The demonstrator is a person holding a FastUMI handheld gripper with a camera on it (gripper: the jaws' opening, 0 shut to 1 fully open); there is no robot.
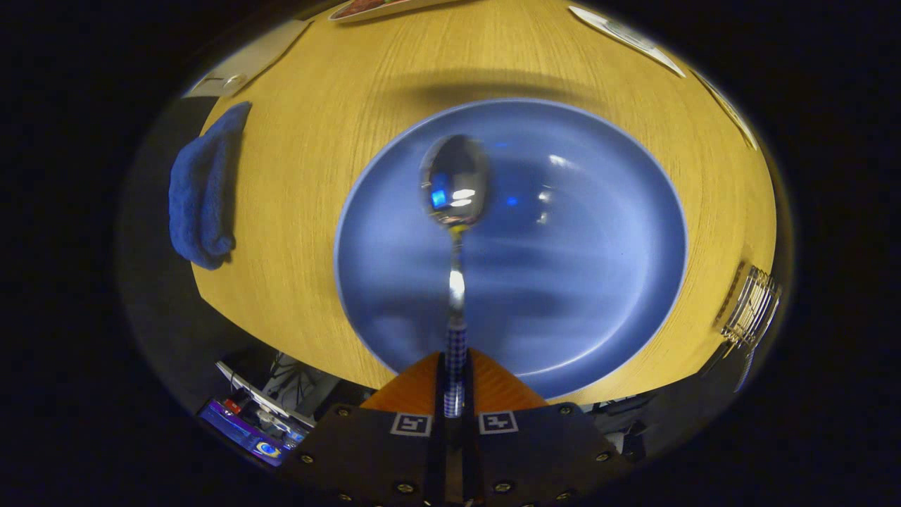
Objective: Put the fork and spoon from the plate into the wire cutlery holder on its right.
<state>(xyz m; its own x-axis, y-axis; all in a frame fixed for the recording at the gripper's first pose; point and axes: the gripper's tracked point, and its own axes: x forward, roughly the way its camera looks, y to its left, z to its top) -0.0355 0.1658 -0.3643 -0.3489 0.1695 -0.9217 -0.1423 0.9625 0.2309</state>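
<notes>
My gripper (455, 384) is shut on the checked handle of a metal spoon (455, 184). The spoon sticks straight out ahead of the fingers, its bowl hanging above the blue plate (598, 282). The plate lies on the yellow wooden table and has nothing lying in it. The wire cutlery holder (750, 308) stands at the table's edge, to the right of the plate and of my fingers.
A folded blue cloth (204, 186) lies at the table's left edge. Flat white cards (623, 34) sit along the far edge of the wooden table (295, 232). Below the near edge, left of the fingers, is clutter with cables (264, 415).
</notes>
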